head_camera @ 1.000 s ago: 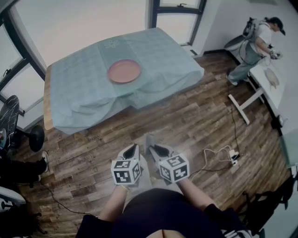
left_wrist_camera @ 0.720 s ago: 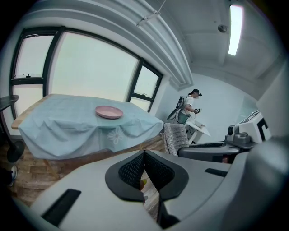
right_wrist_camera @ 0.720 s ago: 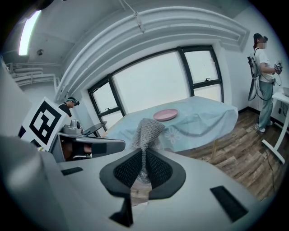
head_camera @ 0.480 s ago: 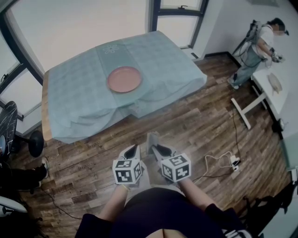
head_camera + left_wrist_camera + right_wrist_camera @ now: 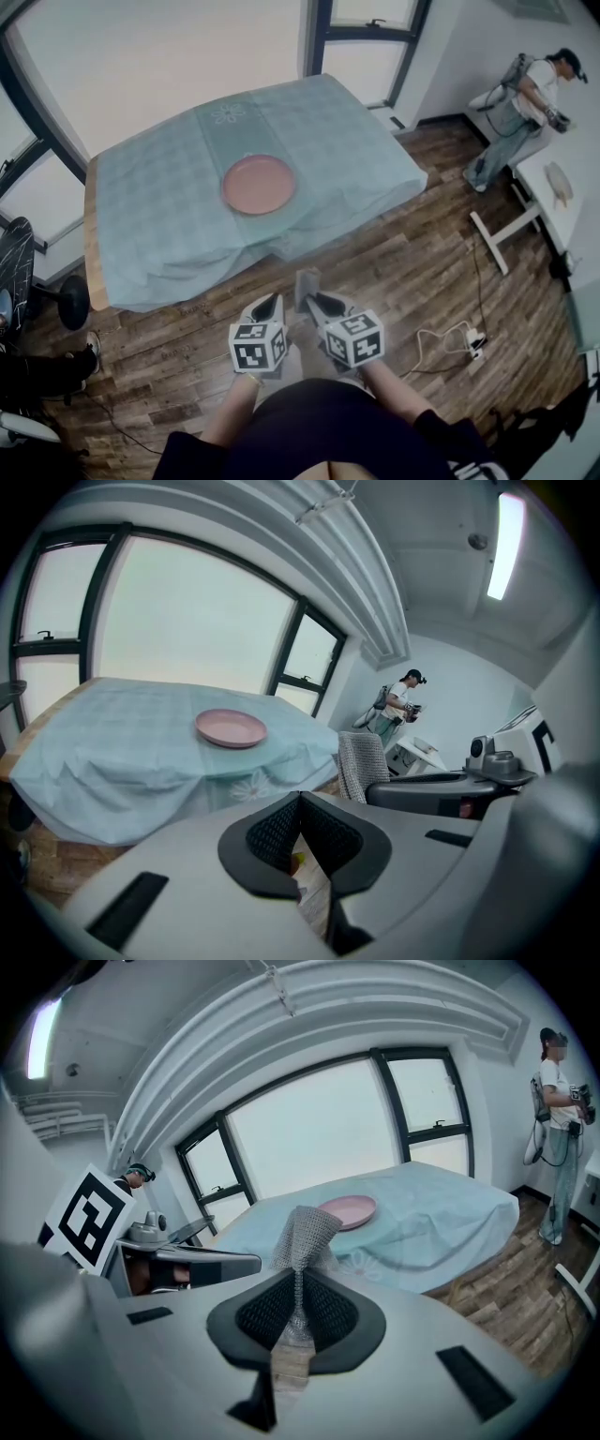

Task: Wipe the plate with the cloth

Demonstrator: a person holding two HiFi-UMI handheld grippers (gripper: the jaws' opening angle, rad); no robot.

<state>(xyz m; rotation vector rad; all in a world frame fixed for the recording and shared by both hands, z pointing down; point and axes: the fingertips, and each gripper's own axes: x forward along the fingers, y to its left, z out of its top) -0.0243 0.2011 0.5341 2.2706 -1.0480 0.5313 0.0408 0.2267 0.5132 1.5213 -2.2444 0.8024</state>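
Note:
A pink plate [image 5: 258,184] lies on a table draped in a light blue tablecloth [image 5: 150,216], some way ahead of me. It also shows as the plate [image 5: 231,728] in the left gripper view and the plate [image 5: 348,1211] in the right gripper view. My right gripper [image 5: 309,302] is shut on a grey knitted cloth [image 5: 302,1232], which sticks up from its jaws; the cloth [image 5: 362,765] shows at the side in the left gripper view. My left gripper [image 5: 266,305] is shut with nothing between its jaws. Both grippers hang over the wooden floor, short of the table.
Wooden floor [image 5: 394,253] lies between me and the table. A person [image 5: 520,103] stands at a white table [image 5: 553,183] at the far right. A cable and power strip [image 5: 469,339] lie on the floor to the right. A stool [image 5: 70,295] stands at the left.
The table and plate have come closer and lower in the head view. Both grippers have kept their place in front of me, the right still shut on the cloth.

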